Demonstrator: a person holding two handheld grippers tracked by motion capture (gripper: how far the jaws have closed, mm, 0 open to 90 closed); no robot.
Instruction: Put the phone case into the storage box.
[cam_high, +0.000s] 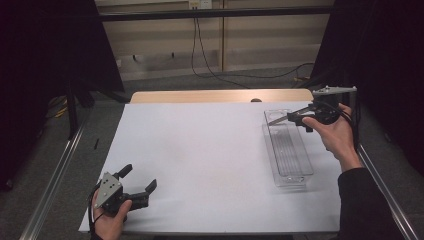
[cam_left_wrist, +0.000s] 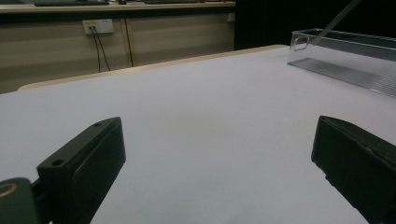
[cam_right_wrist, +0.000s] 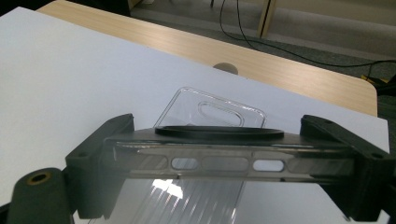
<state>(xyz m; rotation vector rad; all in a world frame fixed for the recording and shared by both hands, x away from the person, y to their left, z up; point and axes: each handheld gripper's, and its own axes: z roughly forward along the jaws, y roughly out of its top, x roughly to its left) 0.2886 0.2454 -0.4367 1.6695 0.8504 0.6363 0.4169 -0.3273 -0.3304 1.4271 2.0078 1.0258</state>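
A person's right hand holds my right gripper over the far end of a clear plastic tray. It is shut on a clear phone case, which lies flat and points left. In the right gripper view the case spans the gap between the jaws edge-on. Its side cutouts and camera opening show, and the tray's ribbed floor lies below it. My left gripper rests at the near left of the white table top. Its jaws stand wide open with nothing between them.
The tray lies lengthwise along the table's right side. A bare wooden strip runs along the far edge. Cables trail over the floor beyond it. Metal rails flank the table on both sides.
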